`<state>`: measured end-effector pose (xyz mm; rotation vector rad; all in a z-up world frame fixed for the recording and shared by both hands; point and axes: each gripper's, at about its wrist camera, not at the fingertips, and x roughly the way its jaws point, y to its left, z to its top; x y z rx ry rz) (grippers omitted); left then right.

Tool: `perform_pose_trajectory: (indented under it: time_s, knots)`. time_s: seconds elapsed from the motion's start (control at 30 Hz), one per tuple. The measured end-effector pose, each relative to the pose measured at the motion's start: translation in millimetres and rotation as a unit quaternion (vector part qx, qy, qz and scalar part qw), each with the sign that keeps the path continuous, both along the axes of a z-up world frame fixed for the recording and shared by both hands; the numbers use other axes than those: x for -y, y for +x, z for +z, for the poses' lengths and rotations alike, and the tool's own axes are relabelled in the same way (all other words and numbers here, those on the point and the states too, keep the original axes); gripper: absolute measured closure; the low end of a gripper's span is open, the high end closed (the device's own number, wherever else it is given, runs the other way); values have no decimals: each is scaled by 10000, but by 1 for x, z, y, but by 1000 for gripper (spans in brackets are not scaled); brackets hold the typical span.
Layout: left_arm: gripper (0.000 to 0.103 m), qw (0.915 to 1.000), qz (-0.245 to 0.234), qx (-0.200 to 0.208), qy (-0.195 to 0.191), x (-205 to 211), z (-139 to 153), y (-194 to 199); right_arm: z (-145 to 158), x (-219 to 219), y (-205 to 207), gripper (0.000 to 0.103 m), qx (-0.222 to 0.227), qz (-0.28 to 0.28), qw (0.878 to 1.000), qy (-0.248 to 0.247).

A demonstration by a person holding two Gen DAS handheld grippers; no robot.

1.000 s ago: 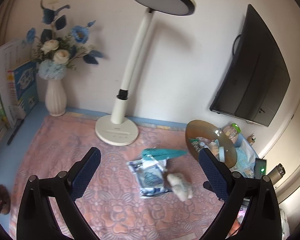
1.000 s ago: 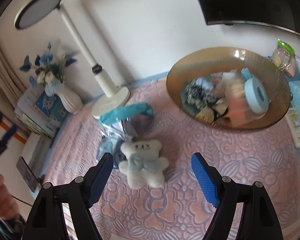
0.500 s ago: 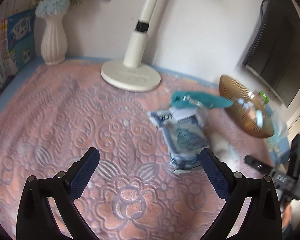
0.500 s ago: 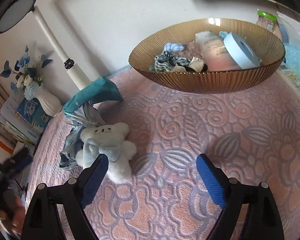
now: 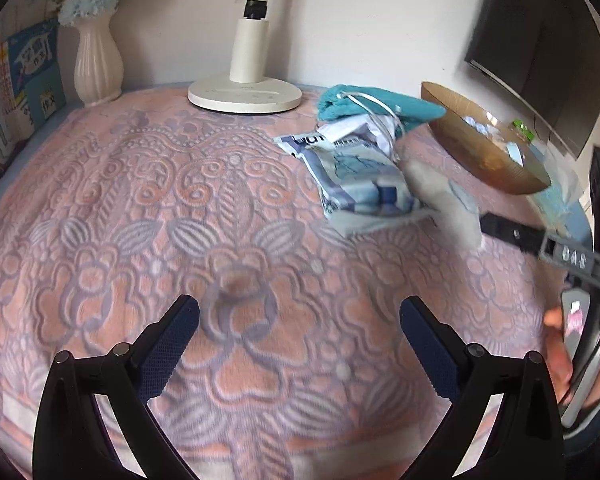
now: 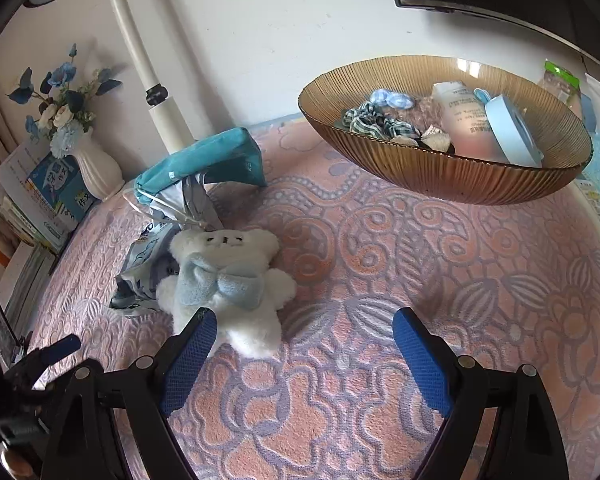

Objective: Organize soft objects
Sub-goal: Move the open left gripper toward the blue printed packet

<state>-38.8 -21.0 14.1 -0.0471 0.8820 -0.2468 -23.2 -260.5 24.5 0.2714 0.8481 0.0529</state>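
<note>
Fluffy white teddy bear point(image 6: 228, 280), ribbed amber bowl point(image 6: 440, 168)

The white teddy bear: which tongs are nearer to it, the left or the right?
Right. The right tongs stand open just before the white teddy bear, one finger overlapping its lower edge. The left tongs are open over bare blanket, well aside from it.

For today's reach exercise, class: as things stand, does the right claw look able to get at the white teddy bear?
Probably yes. The right claw is open, and the teddy bear lies uncovered on the blanket just ahead of its left finger, off to one side. Nothing stands between them; a small sideways shift should centre the bear.
</note>
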Motion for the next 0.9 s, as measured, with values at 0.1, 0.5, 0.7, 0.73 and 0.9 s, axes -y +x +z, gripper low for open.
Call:
perform_pose_trajectory:
  time_s: [0.1, 0.5, 0.7, 0.73, 0.9]
  knots:
    - [3, 9999, -49, 5, 120, 4, -1, -11, -1, 3, 1, 14, -5, 5, 9999, 103]
    - [2, 9978, -164, 577, -270, 7, 75, 16, -1, 11, -2, 14, 30, -2, 9996, 297]
    - [3, 9985, -15, 525, -172, 0, 37, 53, 0, 9, -4, 14, 17, -62, 9998, 206]
    - [3, 9986, 0, 445, -273, -3, 28, 57, 1, 7, -3, 14, 32, -90, 9998, 168]
    - [3, 9972, 142, -171, -709, -16, -2, 73, 5, 2, -7, 14, 156, -328, 9992, -161]
